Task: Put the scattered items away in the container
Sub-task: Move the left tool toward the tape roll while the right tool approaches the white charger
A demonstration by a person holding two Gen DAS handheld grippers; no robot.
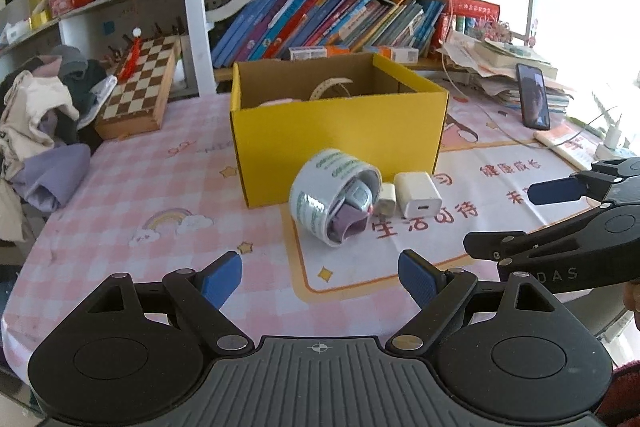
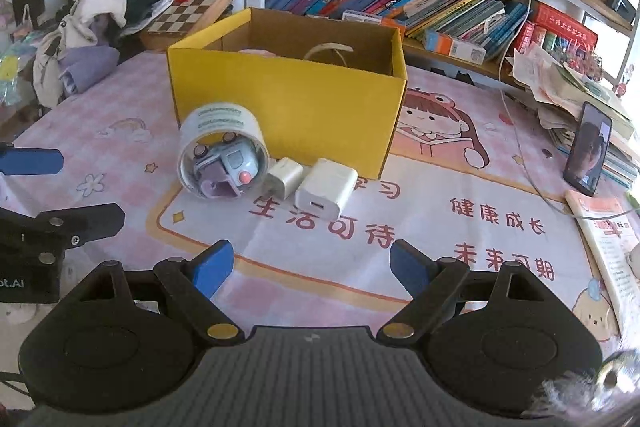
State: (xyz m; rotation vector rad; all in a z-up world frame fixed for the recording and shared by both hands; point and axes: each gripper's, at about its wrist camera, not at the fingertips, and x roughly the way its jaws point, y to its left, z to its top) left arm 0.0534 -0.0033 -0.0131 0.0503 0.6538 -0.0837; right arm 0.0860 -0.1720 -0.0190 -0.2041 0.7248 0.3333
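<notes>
A yellow cardboard box [image 1: 336,135] [image 2: 288,115] stands open on the pink table; a strap loop and something pink show inside. In front of it lies a roll of clear tape [image 1: 320,187] [image 2: 216,125] on its side, with a small grey-purple watch [image 1: 354,205] [image 2: 228,167] inside the ring. Beside it lie a small white charger [image 1: 387,199] [image 2: 285,176] and a larger white charger [image 1: 418,194] [image 2: 326,187]. My left gripper [image 1: 320,277] is open, empty, just short of the tape. My right gripper [image 2: 311,267] is open, empty, near the chargers.
A chessboard box [image 1: 138,89] and a heap of clothes [image 1: 40,115] lie at the left. A phone [image 1: 533,95] [image 2: 588,147], its cable, papers and a booklet [image 2: 604,247] lie at the right. Bookshelves [image 1: 320,23] stand behind the box.
</notes>
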